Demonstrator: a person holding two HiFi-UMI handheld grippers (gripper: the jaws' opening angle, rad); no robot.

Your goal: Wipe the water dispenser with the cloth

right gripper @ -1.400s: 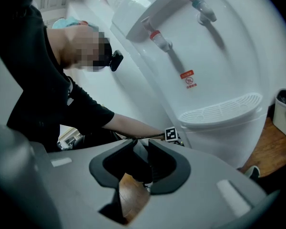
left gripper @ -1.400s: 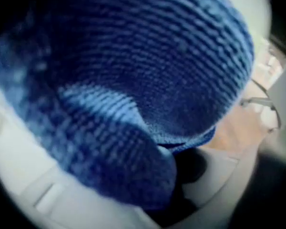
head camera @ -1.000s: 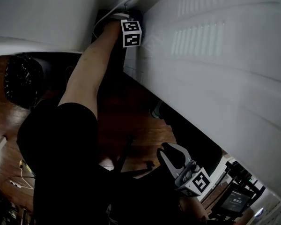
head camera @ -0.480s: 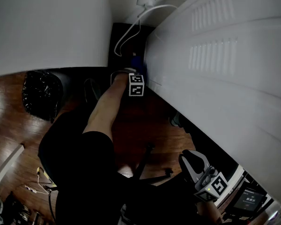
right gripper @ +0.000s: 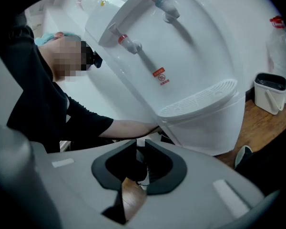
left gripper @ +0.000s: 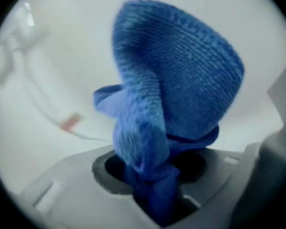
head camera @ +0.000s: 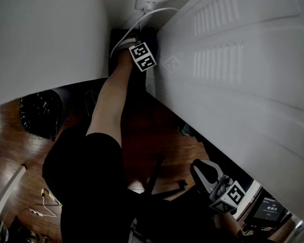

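The left gripper is clamped tight on a bunched blue cloth, which fans out ahead of the jaws against the pale surface of the water dispenser, low at its rear corner beside the wall. To wipe well here, I would keep the wad pressed flat on the panel, run overlapping strokes, and steer clear of the cable running to the wall socket.

The right gripper hangs idle near the floor; its jaws have just been closing and now stand nearly together, with nothing between them.

Count: one cloth, one dispenser, two taps, red-tipped and blue-tipped, one drip tray, one socket, one cable, two grippers.
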